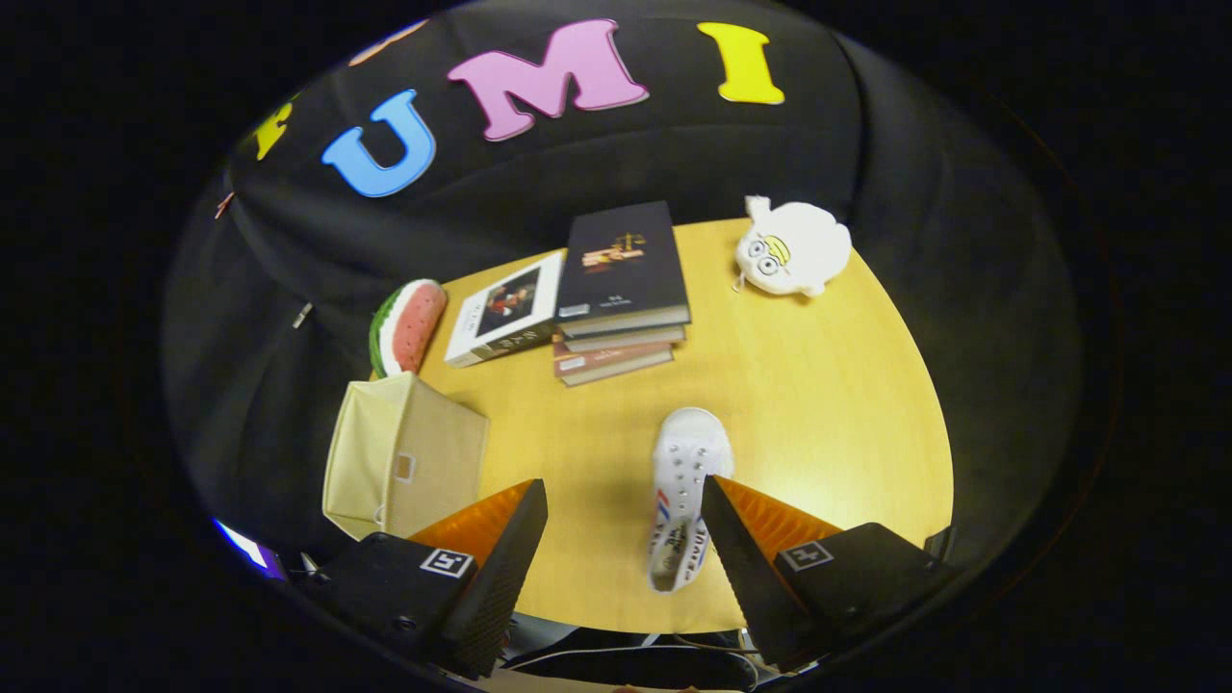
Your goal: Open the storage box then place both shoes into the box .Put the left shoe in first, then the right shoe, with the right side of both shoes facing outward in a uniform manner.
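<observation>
Gripper point(624, 500) held above a yellow wooden table point(828, 404), fingers spread wide apart and gripping nothing. White shoe point(685, 496) lying on the tabletop between the fingers, close against the inner edge of the right one, toe pointing away toward the far side of the table, heel end nearest the camera; red and blue stripes and printed lettering visible along its side. Contact between shoe and right finger not determinable. Cream fabric storage box point(404, 457) standing at the table's left edge, just beyond and outside the left finger, a small label window on its facing side; open or closed top not determinable from this angle. Stack of books point(621, 289) farther back near the table's centre, a dark-covered volume on top. Single white-covered book point(505, 310) lying flat beside the stack, to its left. Watermelon-slice plush point(408, 325) at the left rim, behind the box and next to the white-covered book. White plush toy point(792, 247) with round eyes at the far right corner, well apart from the shoe. Black cloth wall point(943, 221) surrounding the table.
</observation>
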Motion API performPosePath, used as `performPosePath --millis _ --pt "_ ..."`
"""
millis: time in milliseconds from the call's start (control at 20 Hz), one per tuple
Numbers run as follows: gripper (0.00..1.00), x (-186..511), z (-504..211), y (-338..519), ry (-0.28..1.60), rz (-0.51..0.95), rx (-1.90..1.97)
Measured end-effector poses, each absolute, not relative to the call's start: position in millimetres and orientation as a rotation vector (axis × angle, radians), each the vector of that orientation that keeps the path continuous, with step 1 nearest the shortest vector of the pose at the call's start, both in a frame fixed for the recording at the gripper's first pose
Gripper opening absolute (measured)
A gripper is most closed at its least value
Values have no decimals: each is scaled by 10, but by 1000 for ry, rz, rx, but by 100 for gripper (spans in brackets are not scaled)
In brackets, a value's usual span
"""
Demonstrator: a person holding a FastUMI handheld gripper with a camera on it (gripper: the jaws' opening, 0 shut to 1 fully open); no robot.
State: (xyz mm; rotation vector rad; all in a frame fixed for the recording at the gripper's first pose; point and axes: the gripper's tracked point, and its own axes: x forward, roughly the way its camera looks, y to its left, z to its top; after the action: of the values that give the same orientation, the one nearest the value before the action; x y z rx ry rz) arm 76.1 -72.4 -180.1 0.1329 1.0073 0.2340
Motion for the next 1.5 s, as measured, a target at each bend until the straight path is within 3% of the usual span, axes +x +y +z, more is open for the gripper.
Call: performPosePath --millis 350,900,1050,1100,1250,1300,1350,1500 --pt "99 705 -2811 -1196 1216 237 192" --pt "96 712 -3603 -1085 1347 241 229" --pt "78 666 -3600 -963 1355 260 285" --pt "54 687 -3611 -952 1345 244 298" --pt "47 681 -3584 -967 1355 245 324" --pt "37 681 -3596 -972 1352 245 337" --pt "36 682 -3585 -969 1348 238 356" --pt "19 688 -3557 -988 1336 216 410"
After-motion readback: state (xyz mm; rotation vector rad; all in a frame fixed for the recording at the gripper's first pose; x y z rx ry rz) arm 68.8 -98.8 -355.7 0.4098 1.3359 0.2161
